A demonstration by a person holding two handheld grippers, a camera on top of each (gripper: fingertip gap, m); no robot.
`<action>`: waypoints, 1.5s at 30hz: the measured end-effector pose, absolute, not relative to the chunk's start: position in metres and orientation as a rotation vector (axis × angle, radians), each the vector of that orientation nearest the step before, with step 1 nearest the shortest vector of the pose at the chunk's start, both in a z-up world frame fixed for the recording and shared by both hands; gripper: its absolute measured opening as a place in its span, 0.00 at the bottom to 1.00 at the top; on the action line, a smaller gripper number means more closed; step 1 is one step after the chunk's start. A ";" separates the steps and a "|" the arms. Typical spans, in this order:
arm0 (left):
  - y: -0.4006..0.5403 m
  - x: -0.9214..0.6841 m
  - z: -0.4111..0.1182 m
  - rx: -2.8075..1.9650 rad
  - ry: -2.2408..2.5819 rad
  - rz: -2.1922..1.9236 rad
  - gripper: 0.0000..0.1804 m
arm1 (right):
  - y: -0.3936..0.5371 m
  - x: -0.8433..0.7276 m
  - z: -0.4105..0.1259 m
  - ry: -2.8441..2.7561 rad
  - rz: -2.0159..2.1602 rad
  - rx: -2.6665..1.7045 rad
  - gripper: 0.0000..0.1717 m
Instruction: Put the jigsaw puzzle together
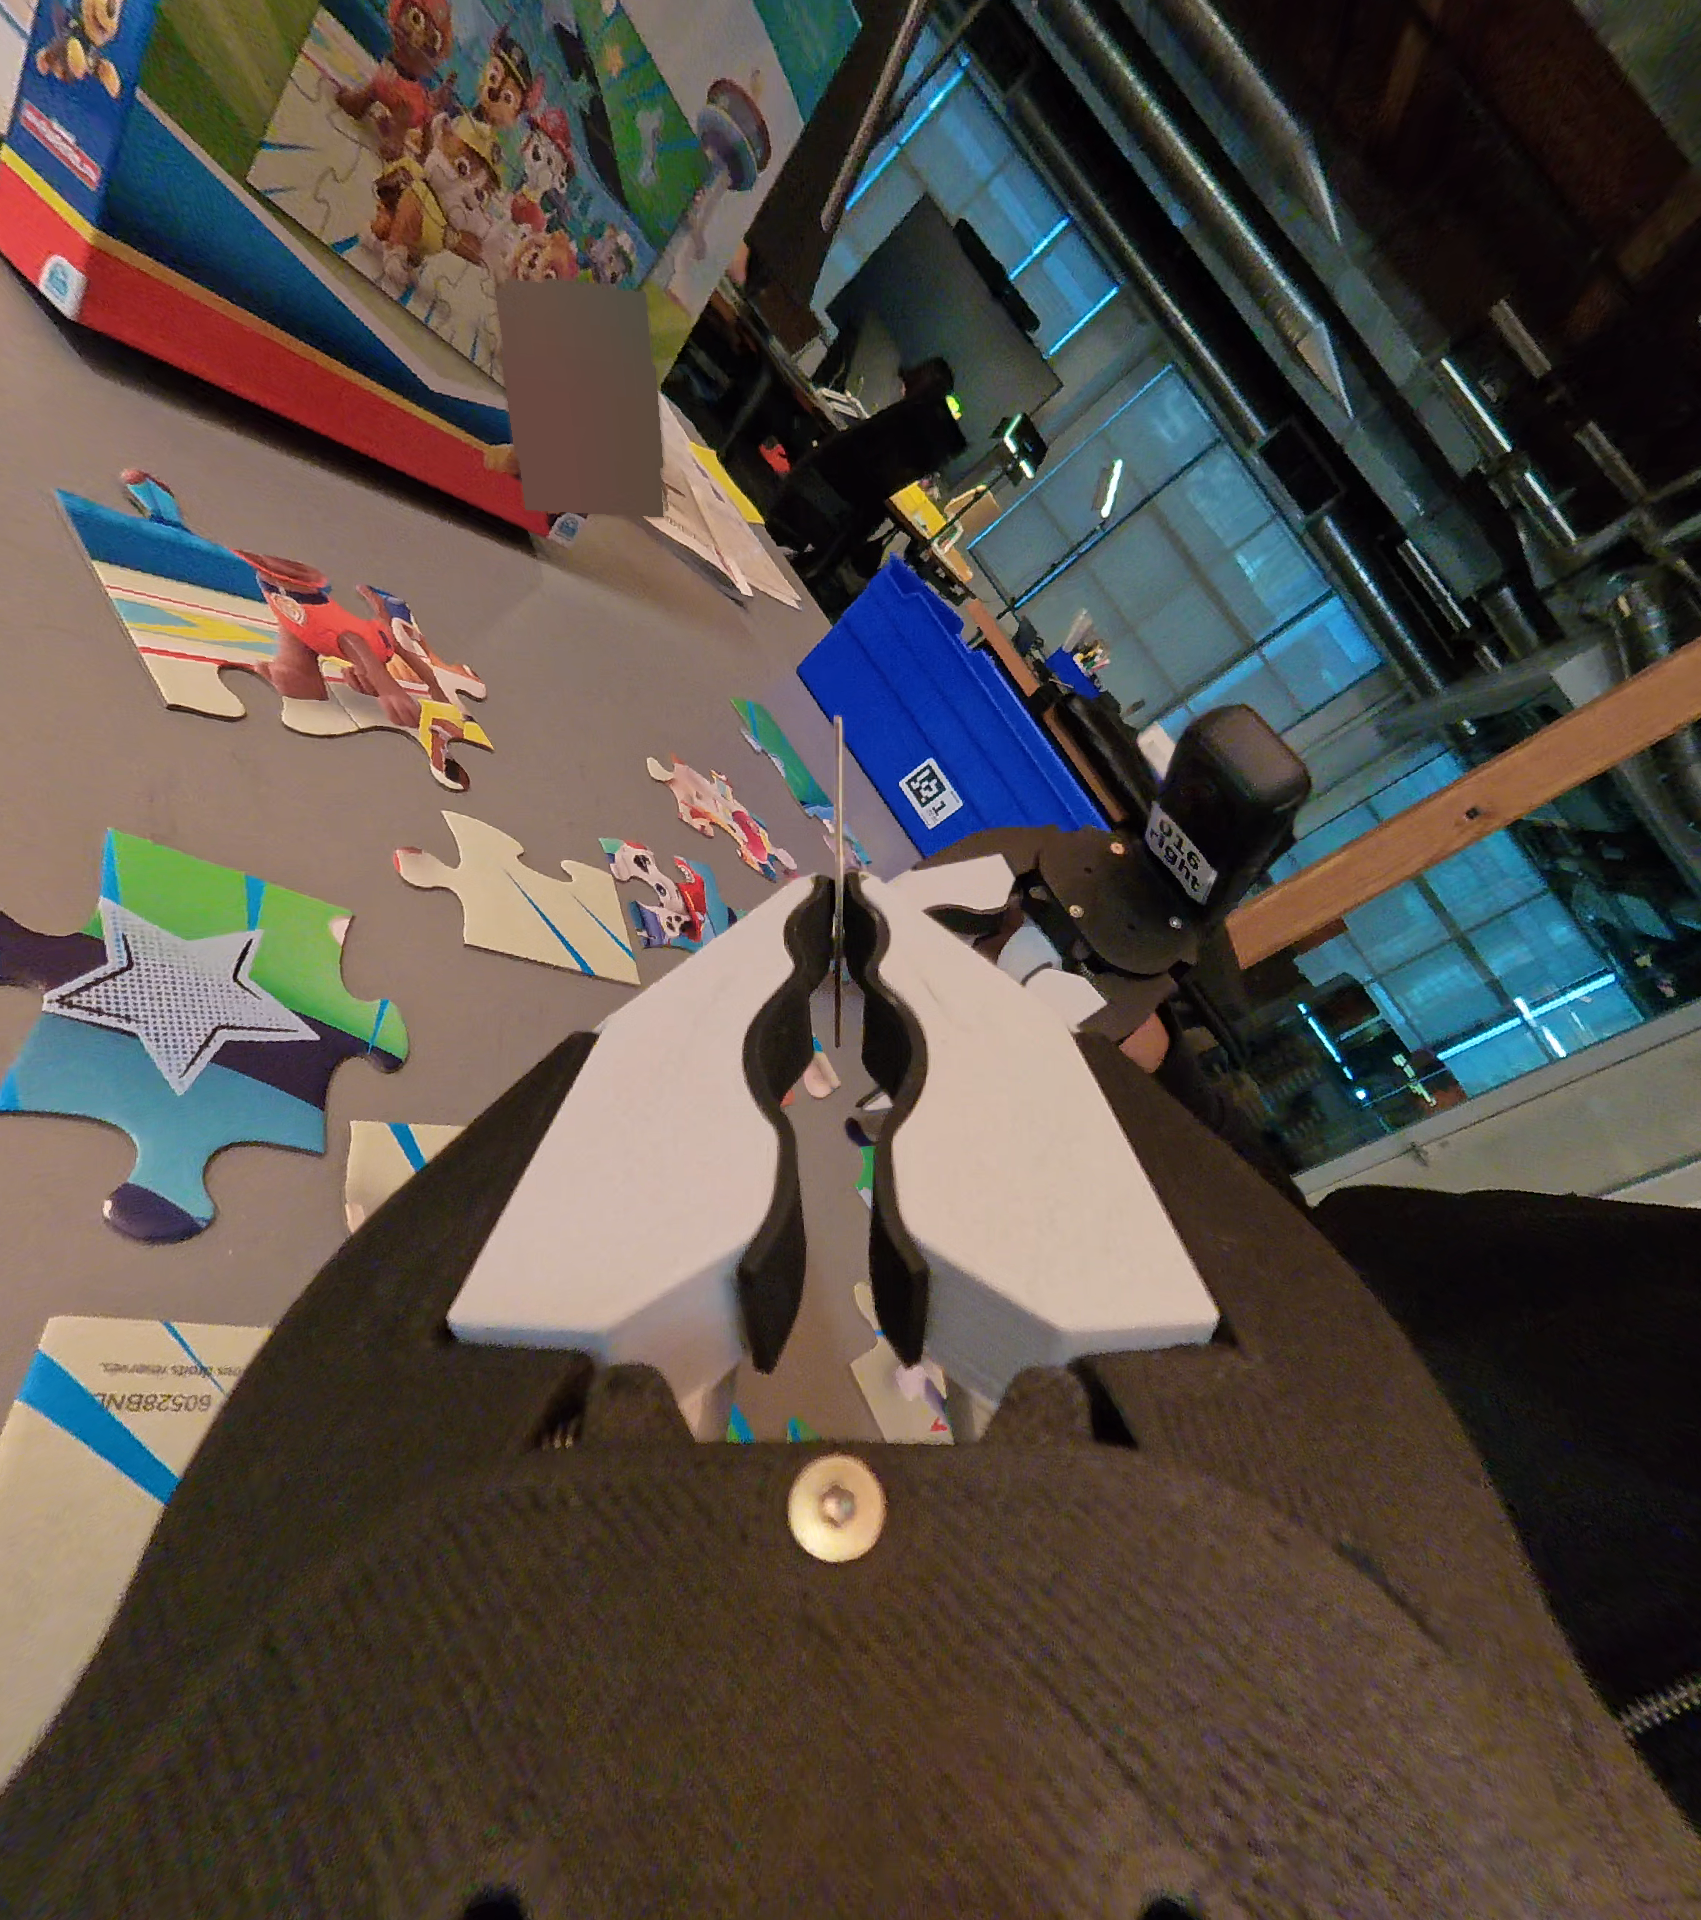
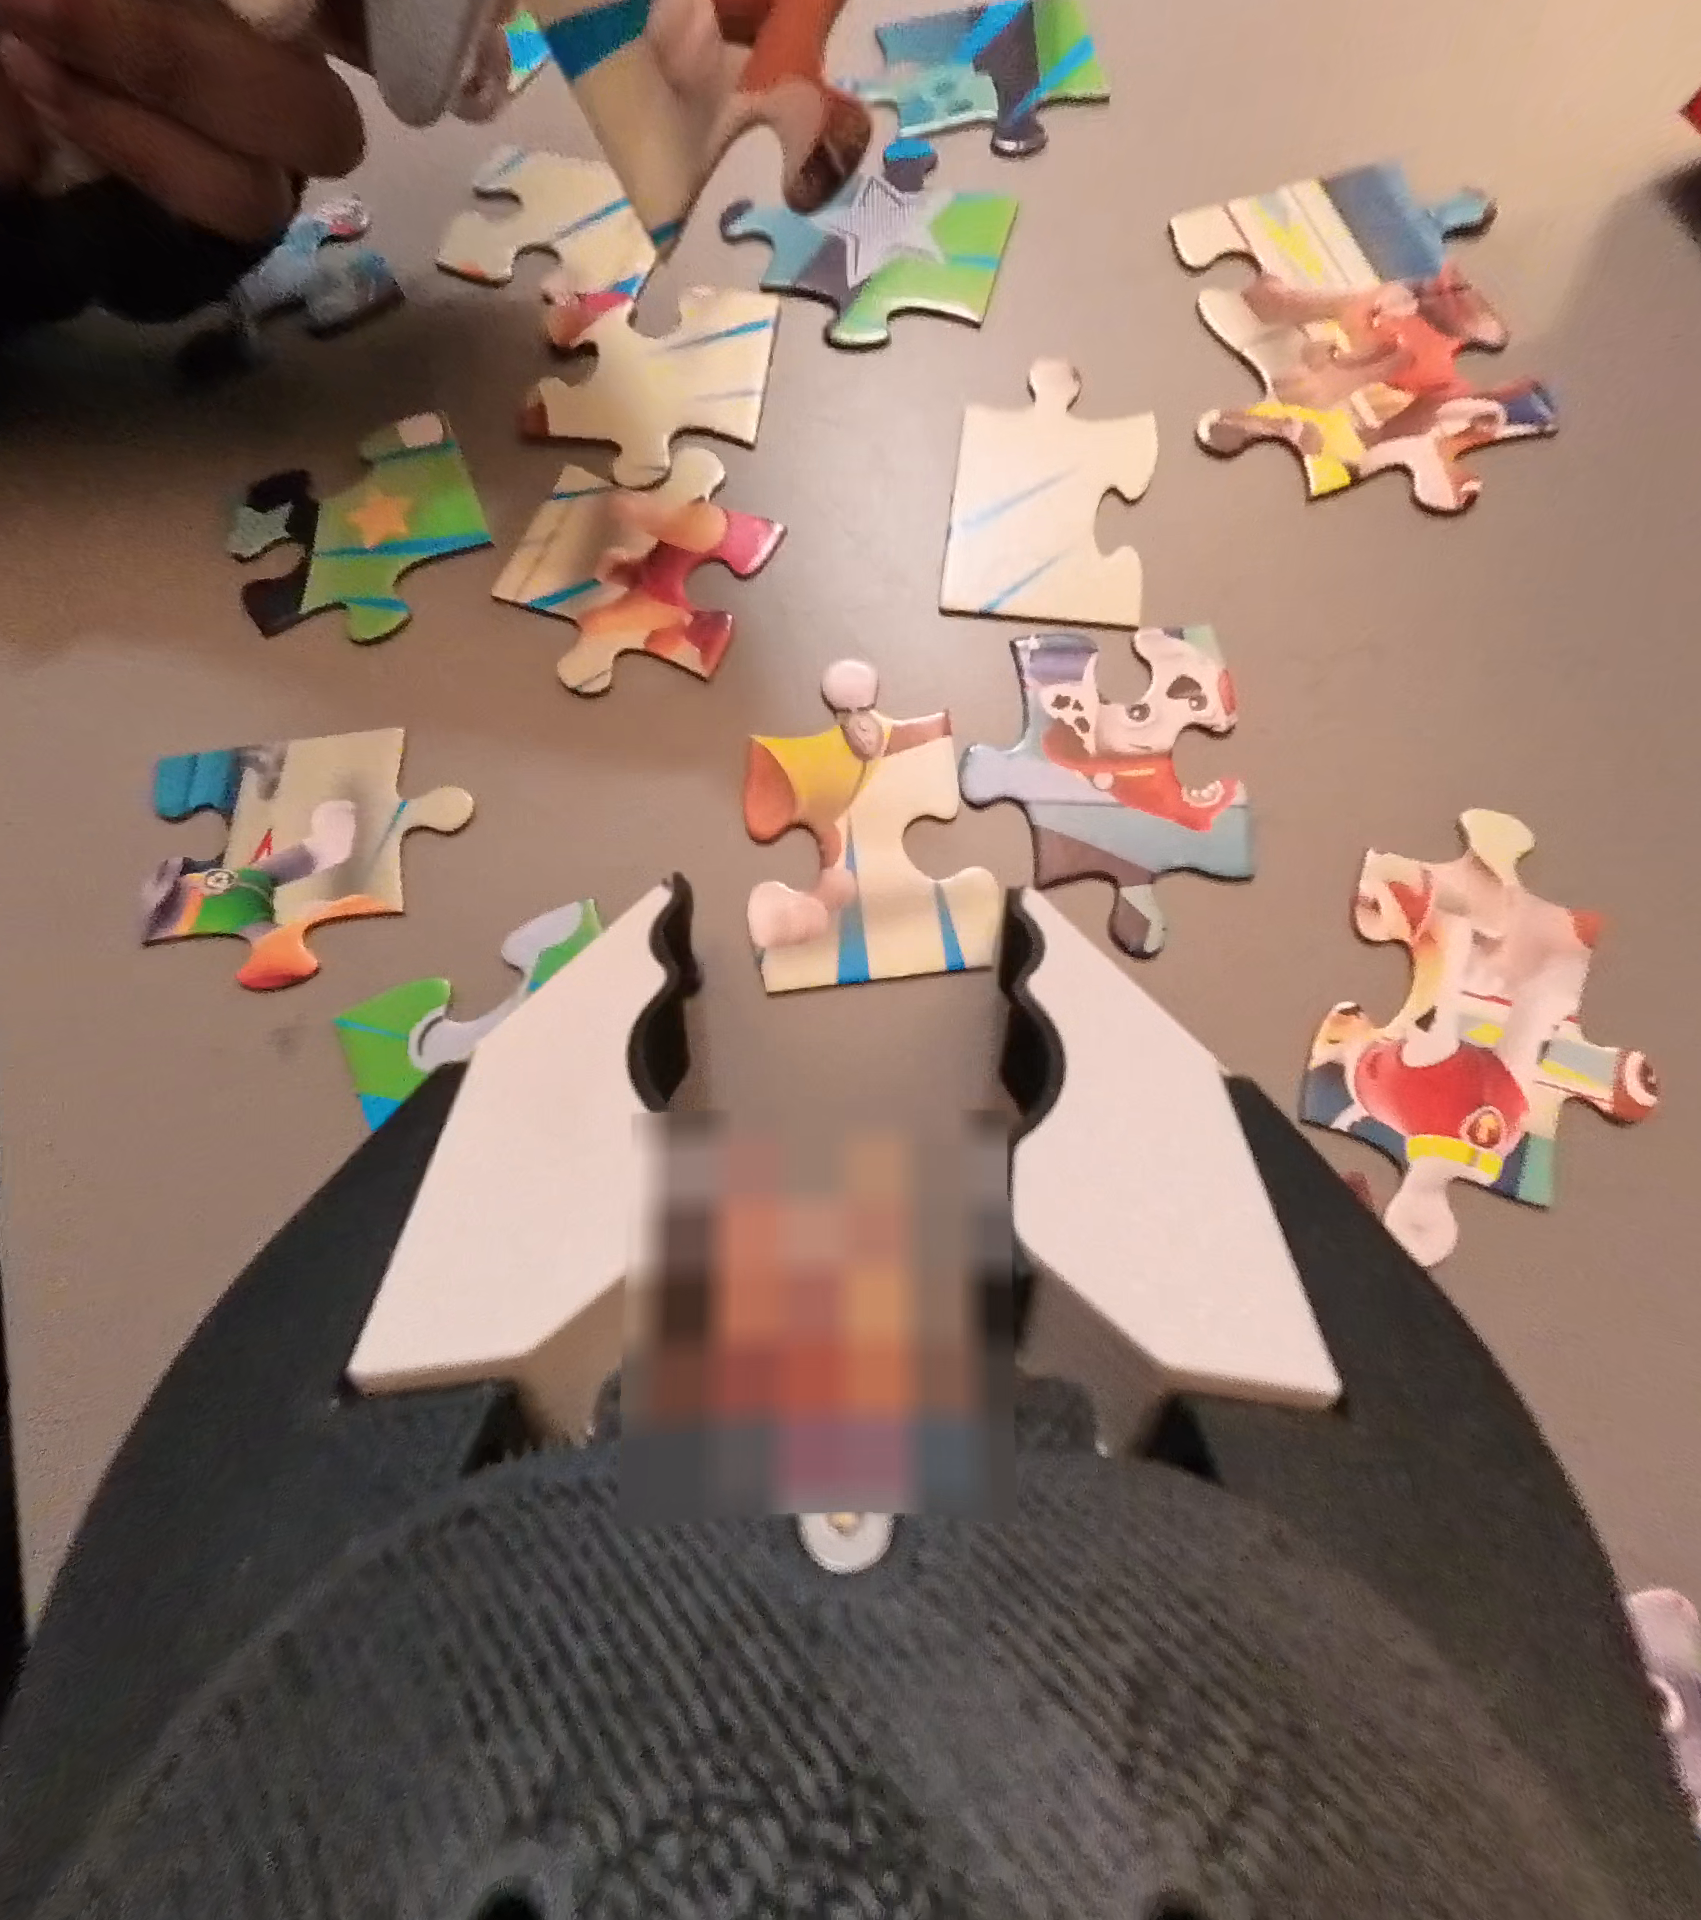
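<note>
Glossy cardboard puzzle pieces, matt table

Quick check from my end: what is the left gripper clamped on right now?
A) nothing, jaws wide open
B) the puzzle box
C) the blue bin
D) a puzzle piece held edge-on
D: the left gripper has its black pads closed on a thin puzzle piece seen edge-on, lifted off the grey table.

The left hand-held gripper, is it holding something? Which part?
Yes. The left hand-held gripper pinches a puzzle piece, seen edge-on, by its lower part between its fingertips.
</note>
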State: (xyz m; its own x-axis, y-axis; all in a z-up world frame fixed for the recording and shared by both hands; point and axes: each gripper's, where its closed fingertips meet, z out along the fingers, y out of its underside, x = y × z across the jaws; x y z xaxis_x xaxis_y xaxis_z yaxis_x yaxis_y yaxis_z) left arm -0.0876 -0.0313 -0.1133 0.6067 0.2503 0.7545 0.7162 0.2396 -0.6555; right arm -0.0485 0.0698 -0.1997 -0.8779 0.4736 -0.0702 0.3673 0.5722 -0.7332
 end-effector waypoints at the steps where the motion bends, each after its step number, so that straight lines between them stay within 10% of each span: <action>1: -0.030 -0.086 -0.114 -1.342 -0.918 -0.385 0.00 | 0.069 -0.048 -0.203 -2.685 1.190 -0.735 0.35; 26: -0.034 -0.071 -0.121 -1.365 -0.932 -0.366 0.00 | 0.029 -0.035 -0.209 -2.894 1.091 -0.208 0.41; 45: -0.010 -0.062 -0.119 -1.373 -0.911 -0.443 0.00 | 0.084 -0.038 -0.205 -2.706 1.025 -0.577 0.38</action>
